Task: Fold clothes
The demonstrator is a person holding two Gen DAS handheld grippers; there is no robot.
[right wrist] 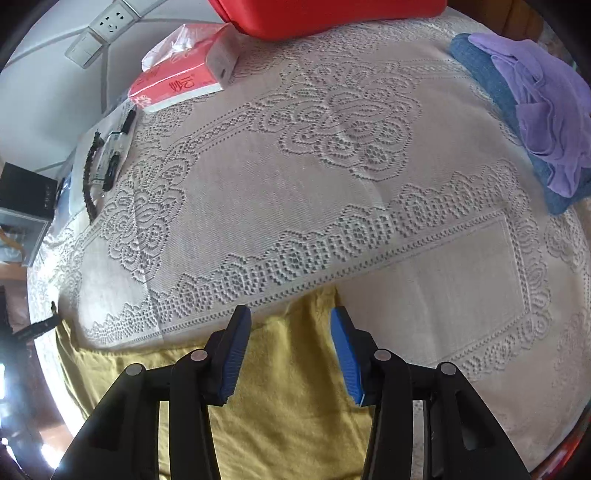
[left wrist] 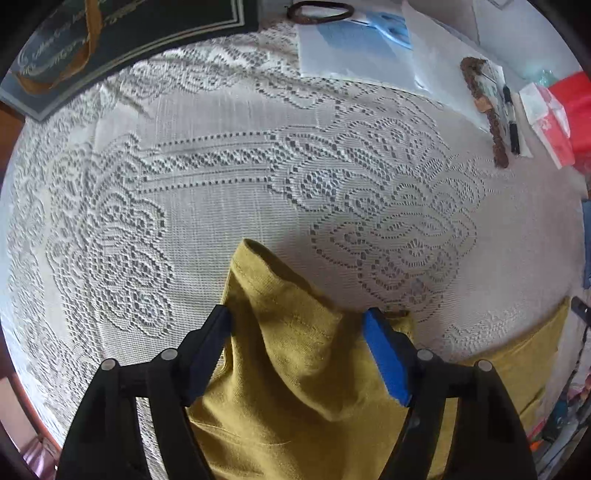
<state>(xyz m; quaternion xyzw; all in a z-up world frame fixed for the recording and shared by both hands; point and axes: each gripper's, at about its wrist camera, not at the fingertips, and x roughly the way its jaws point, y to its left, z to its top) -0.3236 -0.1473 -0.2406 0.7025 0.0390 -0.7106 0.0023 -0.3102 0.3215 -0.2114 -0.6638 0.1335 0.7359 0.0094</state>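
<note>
Left gripper [left wrist: 297, 319] part-open astride a raised fold of the yellow garment [left wrist: 295, 369], seemingly ungripped; right gripper [right wrist: 291, 321] part-open over its twelve-o'clock edge, holding nothing, poised for folding.

mustard garment [left wrist: 295, 369]: runs off the bottom edge in both views, full shape not visible; part hidden behind the tong arms
left tongs [left wrist: 297, 317]: pad contact with the raised fold unclear
right tongs [right wrist: 291, 314]: above the cloth edge, contact can't be told
red bag [right wrist: 325, 14]: cut by top edge
blue towel [right wrist: 487, 70]: mostly under the purple cloth [right wrist: 546, 122]
tissue pack [right wrist: 181, 74]: print too small to read
dark box [left wrist: 122, 33]: cropped at top, lettering blurred
</note>
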